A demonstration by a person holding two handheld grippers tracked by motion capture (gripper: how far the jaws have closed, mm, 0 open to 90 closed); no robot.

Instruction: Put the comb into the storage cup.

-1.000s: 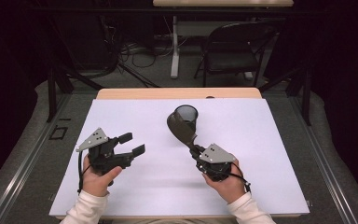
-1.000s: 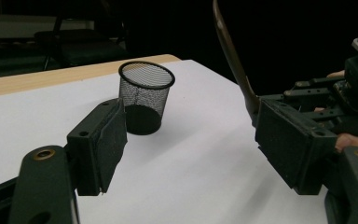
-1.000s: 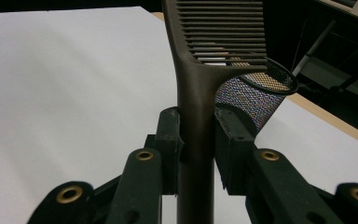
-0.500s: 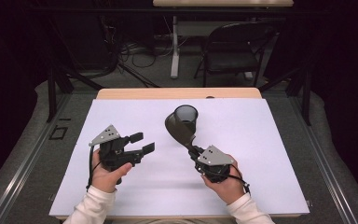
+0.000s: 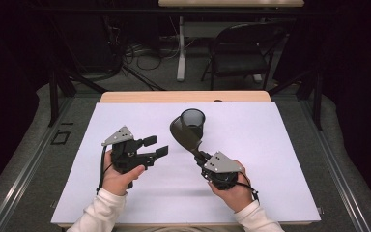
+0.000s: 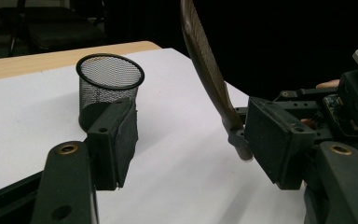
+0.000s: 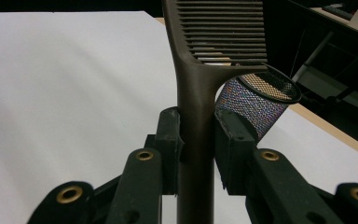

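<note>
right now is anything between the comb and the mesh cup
Nothing visible. The right gripper is shut on the comb, whose head sits just in front of the mesh cup. The cup's mouth looks open and empty. The left gripper is open, off to the left of that path.

I can read no text, label, brand, number or sign anywhere: checked the high view and both gripper views, nothing legible on any surface.
</note>
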